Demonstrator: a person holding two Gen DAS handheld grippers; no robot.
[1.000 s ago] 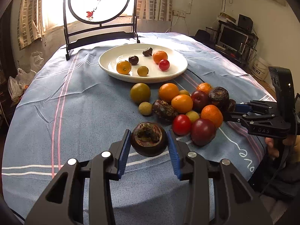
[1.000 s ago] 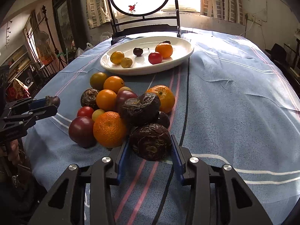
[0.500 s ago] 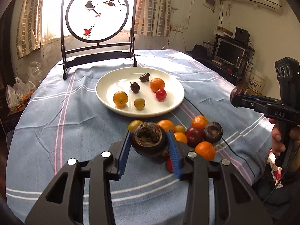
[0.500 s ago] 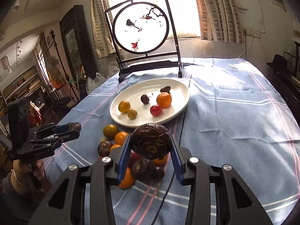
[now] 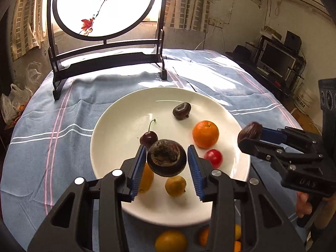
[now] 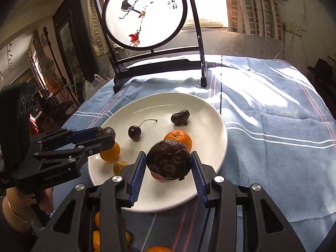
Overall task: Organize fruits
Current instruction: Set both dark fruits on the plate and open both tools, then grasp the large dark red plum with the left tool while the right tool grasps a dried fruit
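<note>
While above the plate [image 5: 109, 138], both fingers pinch fruit; left mangosteen [image 5: 166, 158] dark, right passionfruit [image 6: 169, 160] wrinkled.

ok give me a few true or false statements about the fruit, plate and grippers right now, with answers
1. Each hand-held gripper holds a dark fruit: the left and the right. True.
2. The plate is empty. False: it holds a cherry, an orange and other fruit.
3. Both held fruits hang over the plate. True.
4. The cherry has no stem. False: a stem curves up from it.
5. The plate sits on bare wood. False: it sits on a blue striped cloth.
</note>
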